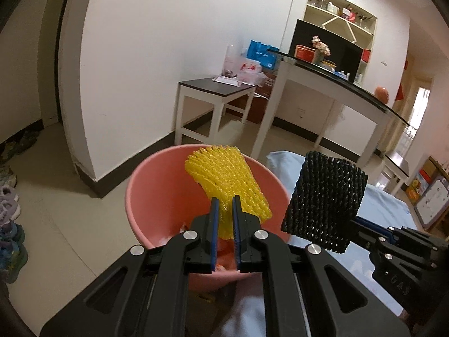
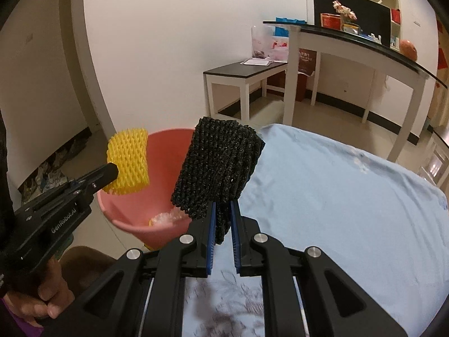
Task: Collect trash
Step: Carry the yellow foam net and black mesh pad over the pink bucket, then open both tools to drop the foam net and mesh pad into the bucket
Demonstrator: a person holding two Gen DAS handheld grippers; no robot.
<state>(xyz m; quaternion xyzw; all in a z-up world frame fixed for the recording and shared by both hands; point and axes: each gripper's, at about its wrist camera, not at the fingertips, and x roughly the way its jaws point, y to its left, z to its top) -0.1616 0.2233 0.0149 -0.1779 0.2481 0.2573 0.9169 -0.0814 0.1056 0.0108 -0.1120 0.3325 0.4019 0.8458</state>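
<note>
My left gripper (image 1: 225,200) is shut on a yellow foam net sleeve (image 1: 224,179), held over the mouth of a pink bucket (image 1: 157,185) on the floor. To its right, my right gripper (image 2: 223,203) is shut on a black foam net sleeve (image 2: 219,165), held upright beside the bucket's right rim, over the edge of the bed. In the right wrist view the pink bucket (image 2: 168,154) holds some white and orange scraps at its bottom. The yellow foam net sleeve (image 2: 129,160) and the left gripper (image 2: 112,172) show at the left there. The black foam net sleeve (image 1: 325,202) also appears in the left wrist view.
A bed with a light blue sheet (image 2: 336,196) fills the right foreground. Behind stand a small white table with a dark top (image 1: 216,87), a long white counter (image 1: 336,84) and shelves. Shoes (image 1: 8,196) line the floor at the left. A hand (image 2: 47,295) grips the left tool.
</note>
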